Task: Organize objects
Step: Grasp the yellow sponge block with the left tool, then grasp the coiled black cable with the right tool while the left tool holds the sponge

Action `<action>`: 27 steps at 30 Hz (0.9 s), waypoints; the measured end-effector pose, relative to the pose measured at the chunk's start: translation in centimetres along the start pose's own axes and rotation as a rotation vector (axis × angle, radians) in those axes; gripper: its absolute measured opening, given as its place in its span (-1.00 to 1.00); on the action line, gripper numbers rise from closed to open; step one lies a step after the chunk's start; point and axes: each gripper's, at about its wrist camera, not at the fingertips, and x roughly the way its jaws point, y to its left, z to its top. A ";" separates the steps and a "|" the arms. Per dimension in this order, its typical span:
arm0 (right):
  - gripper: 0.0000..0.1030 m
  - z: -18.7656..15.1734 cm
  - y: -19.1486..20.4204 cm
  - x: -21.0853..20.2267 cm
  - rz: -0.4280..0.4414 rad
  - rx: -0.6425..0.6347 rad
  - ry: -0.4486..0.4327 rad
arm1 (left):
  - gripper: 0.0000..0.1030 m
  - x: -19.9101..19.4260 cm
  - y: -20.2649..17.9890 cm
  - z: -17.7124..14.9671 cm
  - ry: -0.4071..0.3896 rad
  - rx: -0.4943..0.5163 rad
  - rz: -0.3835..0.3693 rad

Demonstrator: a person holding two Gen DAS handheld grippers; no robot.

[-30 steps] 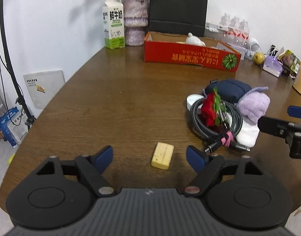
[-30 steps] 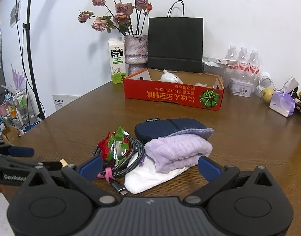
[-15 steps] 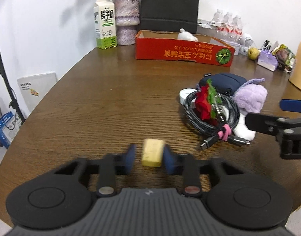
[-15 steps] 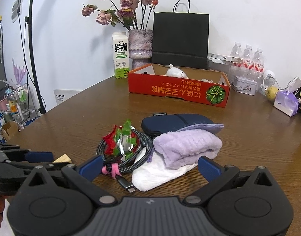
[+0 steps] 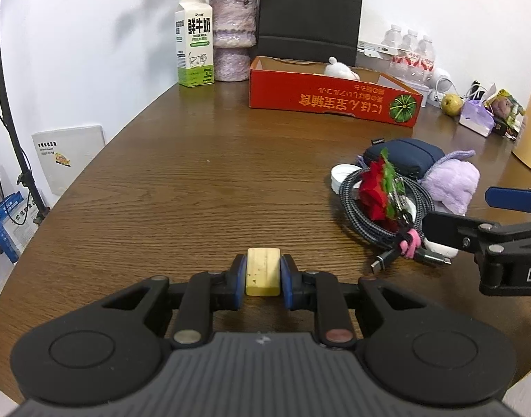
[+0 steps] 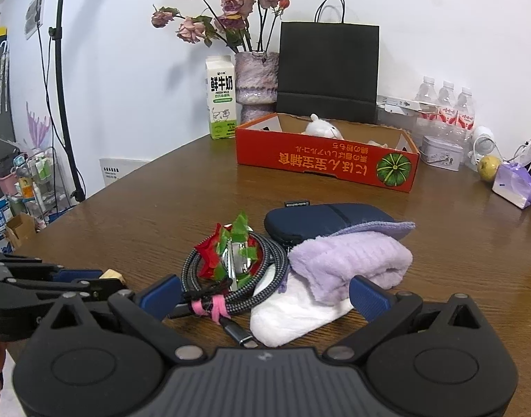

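My left gripper (image 5: 263,278) is pinched on the yellow block (image 5: 262,271), blue pads flat on both long sides, low over the wooden table (image 5: 182,187) near its front edge. The block is a small matte rectangle with rounded corners and a few specks. My right gripper (image 6: 263,293) is spread wide and holds nothing, level, just short of the pile: braided cable coil (image 6: 265,260), red-green foil flower (image 6: 227,250), fuzzy lilac towel (image 6: 348,260), navy pouch (image 6: 321,220). The red cardboard box (image 6: 326,163) sits well beyond.
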 end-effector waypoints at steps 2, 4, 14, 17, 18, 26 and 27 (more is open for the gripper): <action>1.00 0.0 0.1 0.3 0.003 -0.003 0.003 | -0.59 0.1 0.3 0.1 -0.001 -0.005 0.002; 1.00 0.1 0.3 0.6 0.008 -0.007 0.007 | -0.59 0.1 0.6 0.2 -0.004 -0.011 0.005; 1.00 0.3 1.2 2.3 0.021 -0.024 0.035 | -0.59 0.1 1.8 0.8 -0.022 -0.026 0.016; 1.00 0.4 1.6 2.8 0.022 -0.029 0.041 | -0.59 0.1 2.1 0.9 -0.027 -0.030 0.016; 1.00 0.4 1.7 3.0 0.022 -0.031 0.045 | -0.59 0.1 2.2 0.9 -0.027 -0.033 0.016; 1.00 0.3 2.4 4.5 0.021 -0.039 0.071 | -0.59 0.3 3.1 1.2 -0.035 -0.047 0.017; 1.00 0.3 2.5 4.7 0.018 -0.039 0.076 | -0.59 0.4 3.2 1.2 -0.036 -0.048 0.016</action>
